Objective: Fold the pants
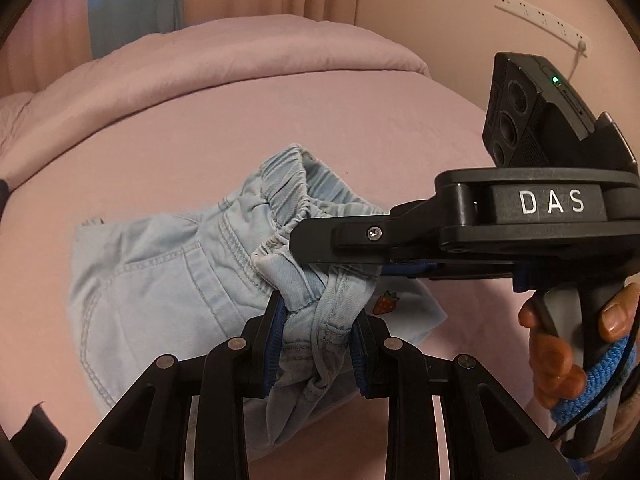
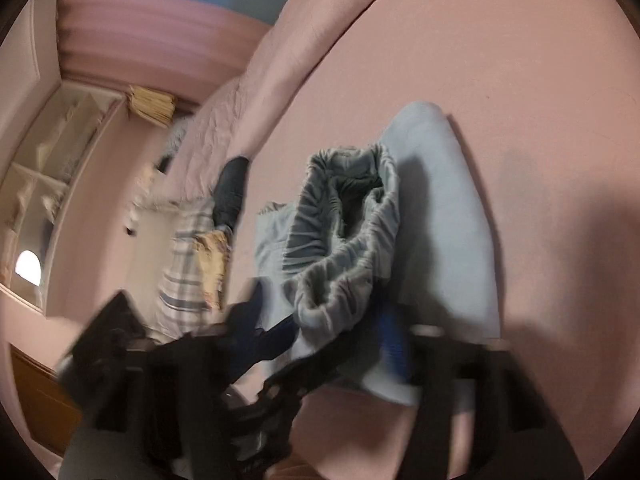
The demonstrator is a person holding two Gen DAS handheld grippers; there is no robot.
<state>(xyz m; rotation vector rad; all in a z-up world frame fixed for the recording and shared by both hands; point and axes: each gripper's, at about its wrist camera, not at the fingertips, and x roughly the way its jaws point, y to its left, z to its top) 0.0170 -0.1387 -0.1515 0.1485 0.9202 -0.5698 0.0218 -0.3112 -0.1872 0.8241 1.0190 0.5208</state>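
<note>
**Pants bunched on a pink bed, pinched from two sides**

Pink sheets covered the bed [image 1: 360,128], with a rumpled quilt [image 1: 240,52] of the same colour heaped along its far edge and curtains behind. The light blue pants [image 1: 160,280] lay near the middle of the bed, partly folded, seat pocket up, their gathered elastic waistband [image 1: 288,196] lifted off the sheet. In the blurred right wrist view the pants [image 2: 440,220] showed the waistband [image 2: 352,216] gaping open towards the camera. The left gripper [image 1: 318,344] was closed on a bundle of fabric below the waistband, its blue pads pressed into the cloth on both sides. The right gripper [image 1: 304,244] reached in from the right, its fingers closed on the waistband edge just above the left one. A small strawberry print [image 1: 386,302] showed on the cloth below it.
</note>
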